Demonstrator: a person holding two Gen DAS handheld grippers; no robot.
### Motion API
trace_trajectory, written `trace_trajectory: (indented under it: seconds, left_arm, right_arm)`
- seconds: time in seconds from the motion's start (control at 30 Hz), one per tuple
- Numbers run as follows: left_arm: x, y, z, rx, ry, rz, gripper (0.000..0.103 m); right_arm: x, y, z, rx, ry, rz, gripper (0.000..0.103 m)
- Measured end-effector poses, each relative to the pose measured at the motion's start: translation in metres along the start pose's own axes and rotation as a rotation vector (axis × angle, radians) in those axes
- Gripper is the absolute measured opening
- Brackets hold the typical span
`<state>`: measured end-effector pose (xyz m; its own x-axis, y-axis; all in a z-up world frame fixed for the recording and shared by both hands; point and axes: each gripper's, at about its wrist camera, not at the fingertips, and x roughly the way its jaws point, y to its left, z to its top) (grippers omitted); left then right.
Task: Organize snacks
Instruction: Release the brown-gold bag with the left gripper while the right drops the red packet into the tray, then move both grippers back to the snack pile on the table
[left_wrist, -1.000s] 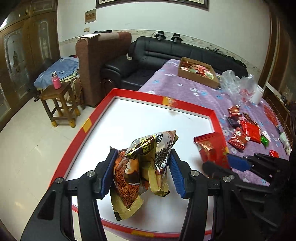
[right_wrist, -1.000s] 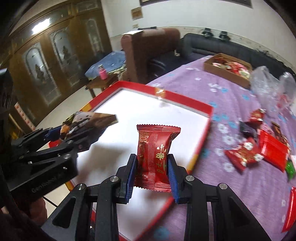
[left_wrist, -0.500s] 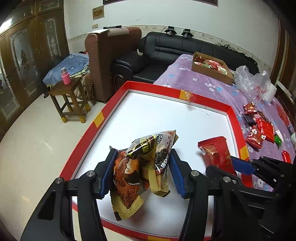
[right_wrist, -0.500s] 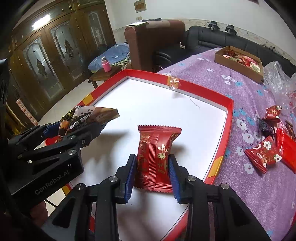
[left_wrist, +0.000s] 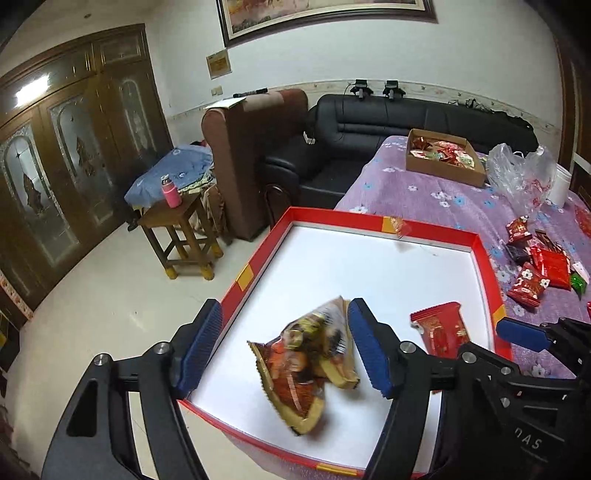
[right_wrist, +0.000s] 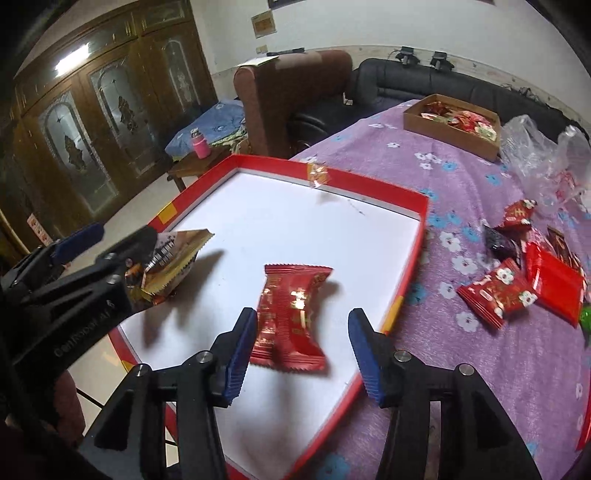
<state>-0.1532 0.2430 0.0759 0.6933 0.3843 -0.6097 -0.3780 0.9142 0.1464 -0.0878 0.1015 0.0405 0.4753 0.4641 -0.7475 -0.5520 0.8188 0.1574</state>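
Both grippers, left (left_wrist: 284, 347) and right (right_wrist: 301, 349), just opening, jaws spread, brown packet (left_wrist: 310, 365) and red packet (right_wrist: 291, 317) loose over the tray (right_wrist: 406, 280) at lower centre

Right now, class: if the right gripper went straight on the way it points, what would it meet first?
Probably the red snack packet, lying between the right gripper and the white floor of the red-rimmed tray. Its jaws have just been opening, pads off the packet. Depth is unclear.

A red-rimmed white tray (left_wrist: 476, 243) is lying at frame centre on a purple cloth (right_wrist: 461, 177) showing blue-and-white flowers. A plain red packet (right_wrist: 291, 317) is sitting beside a brown-and-gold one (left_wrist: 310, 354).
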Motion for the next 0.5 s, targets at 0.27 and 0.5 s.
trace_trajectory:
  seconds: [0.27, 0.5]
  left_arm:
    - [-0.014, -0.015, 0.005, 0.034, -0.021, -0.009, 0.070]
    - [-0.022, -0.034, 0.007, 0.075, -0.026, -0.020, 0.070]
  right_arm:
    - [-0.026, -0.023, -0.009, 0.056, -0.042, -0.017, 0.054]
    - [-0.047, -0.058, -0.018, 0.133, -0.081, -0.046, 0.055]
